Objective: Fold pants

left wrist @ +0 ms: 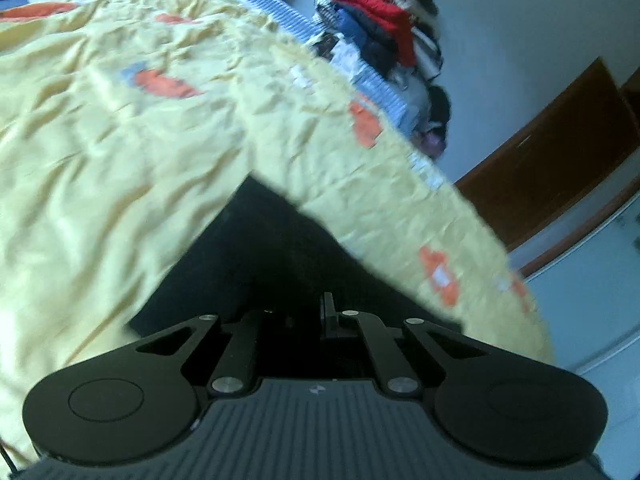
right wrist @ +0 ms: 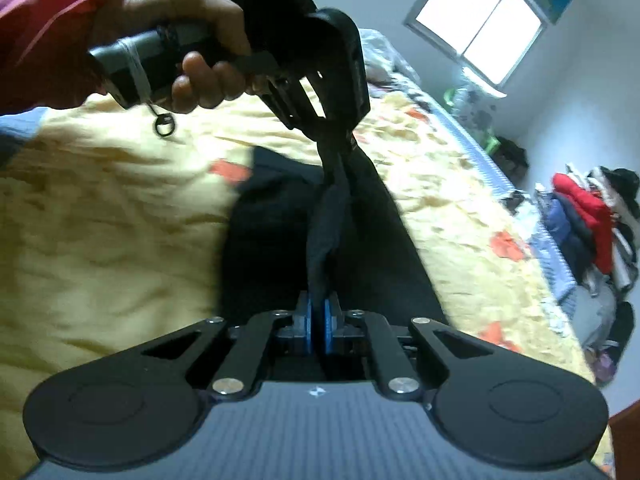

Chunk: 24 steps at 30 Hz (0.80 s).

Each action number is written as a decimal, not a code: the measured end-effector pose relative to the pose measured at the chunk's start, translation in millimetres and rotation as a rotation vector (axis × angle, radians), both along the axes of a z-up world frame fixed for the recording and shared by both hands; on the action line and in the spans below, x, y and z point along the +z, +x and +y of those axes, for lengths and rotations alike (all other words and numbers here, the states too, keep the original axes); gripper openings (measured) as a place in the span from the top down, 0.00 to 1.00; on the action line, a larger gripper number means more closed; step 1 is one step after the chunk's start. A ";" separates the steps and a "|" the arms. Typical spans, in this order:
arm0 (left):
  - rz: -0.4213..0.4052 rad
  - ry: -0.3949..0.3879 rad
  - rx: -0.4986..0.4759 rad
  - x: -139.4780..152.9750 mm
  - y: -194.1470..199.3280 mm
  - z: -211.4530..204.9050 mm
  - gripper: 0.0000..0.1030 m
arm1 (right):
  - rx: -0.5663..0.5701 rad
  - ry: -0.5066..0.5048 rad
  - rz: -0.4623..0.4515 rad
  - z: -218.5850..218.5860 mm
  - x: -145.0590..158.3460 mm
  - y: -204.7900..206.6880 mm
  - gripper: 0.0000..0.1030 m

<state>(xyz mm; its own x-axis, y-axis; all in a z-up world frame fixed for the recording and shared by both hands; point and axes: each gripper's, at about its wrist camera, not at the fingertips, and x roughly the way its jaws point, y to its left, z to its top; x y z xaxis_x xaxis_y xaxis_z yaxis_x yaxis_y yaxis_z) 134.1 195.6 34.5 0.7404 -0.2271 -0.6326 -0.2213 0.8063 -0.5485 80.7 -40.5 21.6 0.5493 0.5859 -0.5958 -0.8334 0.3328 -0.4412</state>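
A bedroom: pale walls, a bright window [right wrist: 480, 24] high up in the right wrist view, and a brown wooden door [left wrist: 552, 160] off to the right in the left wrist view. A bed fills most of both pictures, covered by a crumpled yellow bedspread [left wrist: 120, 140] with orange patches. Beyond the far edge of the bed a heap of clothes [right wrist: 588, 224], red, blue, white and black, is piled against the wall.

The dark pants [right wrist: 264, 248] lie on the bedspread, running away from the right gripper toward the middle of the bed. One strip of the cloth is lifted off the rest and stretched taut between the two tools.

The right gripper [right wrist: 318, 326] has its blue pads [right wrist: 308, 326] pressed nearly together, pinching the near end of that lifted strip. The left gripper [right wrist: 340, 136], seen from the right wrist camera, points down over the pants with the far end of the strip bunched at its tip; its fingers look drawn in on the cloth. The person's left hand [right wrist: 192, 40], in a red sleeve, is wrapped around its handle.

In the left wrist view the gripper's own fingertips are lost against the black cloth right in front of the camera, so their spread cannot be read there. The picture is motion-blurred.
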 end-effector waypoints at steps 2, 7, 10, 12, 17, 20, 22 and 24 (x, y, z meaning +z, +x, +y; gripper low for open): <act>0.013 0.012 0.012 -6.0 -9.5 2.7 0.95 | 0.005 -0.006 0.023 5.9 -6.9 -6.8 0.94; 0.043 0.133 -0.003 -22.1 -8.5 -3.3 0.73 | -0.030 -0.054 0.028 21.9 -30.9 -16.6 0.91; 0.030 0.200 -0.013 -14.0 -16.2 -10.7 0.60 | -0.078 -0.031 0.014 14.9 -23.3 -23.1 0.89; 0.025 0.254 0.004 -6.8 -24.8 -13.8 0.51 | -0.100 0.015 0.022 -5.7 -9.6 -33.0 0.87; -0.030 0.530 0.210 13.7 -49.5 -21.1 0.23 | -0.398 0.105 0.081 -89.2 0.1 -33.3 0.87; -0.079 0.557 0.167 28.0 -54.1 -37.2 0.23 | -0.587 0.090 0.224 -146.2 -17.0 -26.7 0.87; -0.106 0.533 0.029 35.7 -49.6 -61.9 0.23 | -0.610 0.110 0.259 -173.9 -20.8 -34.4 0.86; -0.146 0.514 -0.168 39.4 -43.3 -97.2 0.22 | -0.651 0.190 0.314 -208.0 -9.9 -35.0 0.86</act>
<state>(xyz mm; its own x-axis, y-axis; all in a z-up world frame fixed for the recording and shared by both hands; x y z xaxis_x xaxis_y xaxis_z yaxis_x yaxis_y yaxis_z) 90.8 98.4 73.8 0.8085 -0.0394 -0.5872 -0.0177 0.9957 -0.0911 45.7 -248.5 11.6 0.6414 0.3088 -0.7023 -0.5190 0.8488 -0.1008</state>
